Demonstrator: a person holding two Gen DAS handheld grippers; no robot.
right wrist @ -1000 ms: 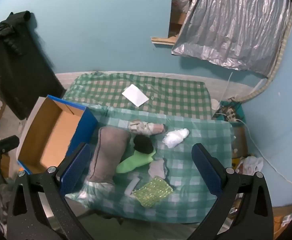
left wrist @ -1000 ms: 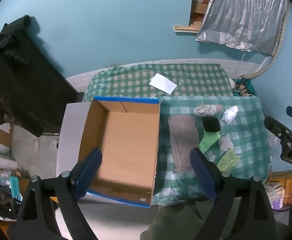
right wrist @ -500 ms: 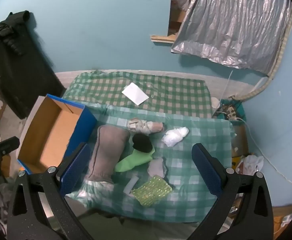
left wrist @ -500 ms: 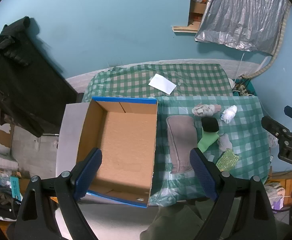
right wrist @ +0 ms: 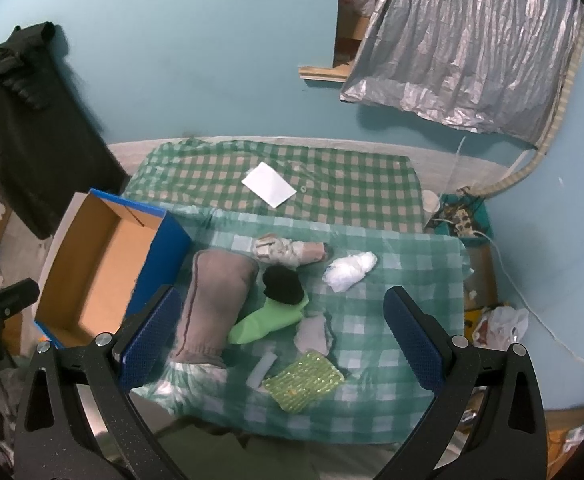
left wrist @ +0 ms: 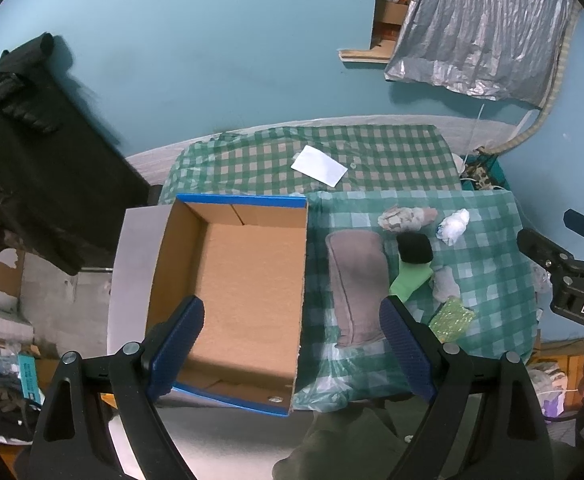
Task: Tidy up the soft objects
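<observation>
An open cardboard box (left wrist: 248,280) with blue sides stands at the left of a green checked cloth (right wrist: 404,280); it also shows in the right wrist view (right wrist: 104,264). On the cloth lie a grey-brown sock (right wrist: 212,296), a patterned sock (right wrist: 284,252), a black sock (right wrist: 282,286), a green sock (right wrist: 268,322), a white bundle (right wrist: 348,270), a grey scrap (right wrist: 312,336) and a yellow-green sponge cloth (right wrist: 304,380). My left gripper (left wrist: 292,348) is open and empty, high above the box. My right gripper (right wrist: 280,336) is open and empty, high above the socks.
A white paper (right wrist: 269,189) lies on the far checked cloth. Black clothing (left wrist: 32,160) hangs at the left. A silver sheet (right wrist: 460,48) hangs on the blue wall. Cables and a power strip (right wrist: 462,216) lie to the right of the table.
Both grippers have drifted slightly; the view of the box and socks has shifted a little. Nothing was taken hold of.
</observation>
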